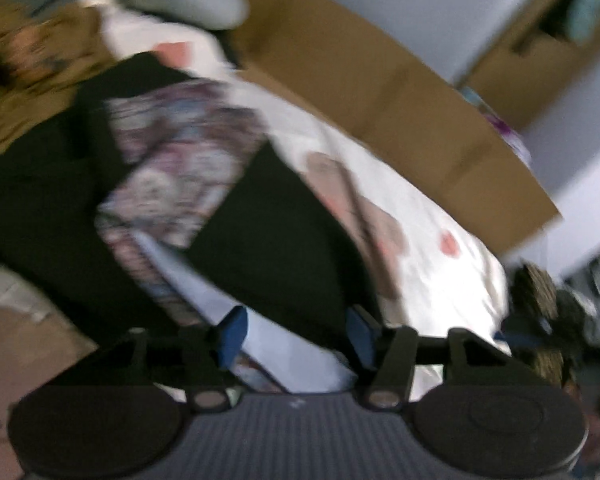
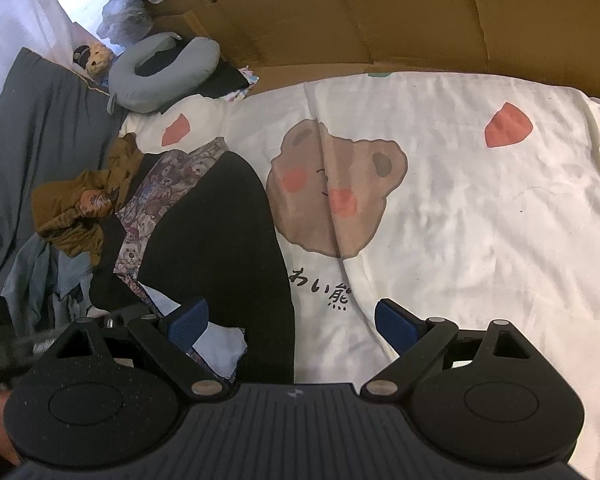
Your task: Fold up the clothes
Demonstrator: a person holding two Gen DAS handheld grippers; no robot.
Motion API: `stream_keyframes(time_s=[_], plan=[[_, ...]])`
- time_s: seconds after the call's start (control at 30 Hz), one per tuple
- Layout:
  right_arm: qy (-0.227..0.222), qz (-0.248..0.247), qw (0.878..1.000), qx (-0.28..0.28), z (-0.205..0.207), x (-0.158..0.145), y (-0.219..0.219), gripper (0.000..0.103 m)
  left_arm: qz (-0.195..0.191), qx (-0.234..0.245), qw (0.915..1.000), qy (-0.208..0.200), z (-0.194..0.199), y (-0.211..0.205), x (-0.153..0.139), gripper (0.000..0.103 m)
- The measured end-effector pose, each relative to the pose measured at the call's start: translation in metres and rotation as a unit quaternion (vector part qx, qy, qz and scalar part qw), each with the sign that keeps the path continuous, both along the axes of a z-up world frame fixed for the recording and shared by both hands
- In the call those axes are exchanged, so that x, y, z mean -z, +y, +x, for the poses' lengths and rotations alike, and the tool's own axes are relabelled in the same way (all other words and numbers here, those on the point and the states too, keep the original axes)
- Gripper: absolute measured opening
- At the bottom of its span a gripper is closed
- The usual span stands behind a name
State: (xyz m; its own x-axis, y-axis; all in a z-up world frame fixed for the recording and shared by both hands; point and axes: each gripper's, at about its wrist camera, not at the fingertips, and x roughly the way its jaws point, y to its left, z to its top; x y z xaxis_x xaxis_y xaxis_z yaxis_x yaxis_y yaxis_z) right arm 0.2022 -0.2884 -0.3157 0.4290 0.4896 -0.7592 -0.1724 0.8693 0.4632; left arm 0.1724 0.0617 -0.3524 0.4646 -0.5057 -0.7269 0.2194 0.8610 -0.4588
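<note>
A black garment (image 2: 220,240) with a patterned bear-print lining (image 2: 168,184) lies on the white bear-print bedspread (image 2: 460,220). My right gripper (image 2: 292,324) is open just above the garment's near end, its left finger (image 2: 188,320) over a pale lining flap (image 2: 220,344). The left wrist view is blurred: the same black garment (image 1: 260,232) and patterned lining (image 1: 180,160) lie ahead. My left gripper (image 1: 296,336) is open, its fingers on either side of the pale lining edge (image 1: 276,344).
A brown crumpled garment (image 2: 80,208) and bluish clothes (image 2: 48,280) lie left of the black one. A grey neck pillow (image 2: 160,72) and a small teddy (image 2: 94,58) sit at the back left. Cardboard (image 2: 380,12) lines the far edge of the bed.
</note>
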Motion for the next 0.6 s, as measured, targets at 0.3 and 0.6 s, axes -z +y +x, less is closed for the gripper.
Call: stream_keyframes(time_s=[0.3, 0.6], plan=[[-0.004, 0.001, 1.000, -0.010, -0.002, 0.000, 0.006, 0.093, -0.005, -0.061, 0.9979, -0.024, 0.013, 0.012, 0.017, 0.059], [0.000, -0.001, 1.000, -0.019, -0.003, 0.002, 0.013, 0.093, -0.020, -0.092, 0.9941, -0.054, 0.022, 0.014, 0.033, 0.057]])
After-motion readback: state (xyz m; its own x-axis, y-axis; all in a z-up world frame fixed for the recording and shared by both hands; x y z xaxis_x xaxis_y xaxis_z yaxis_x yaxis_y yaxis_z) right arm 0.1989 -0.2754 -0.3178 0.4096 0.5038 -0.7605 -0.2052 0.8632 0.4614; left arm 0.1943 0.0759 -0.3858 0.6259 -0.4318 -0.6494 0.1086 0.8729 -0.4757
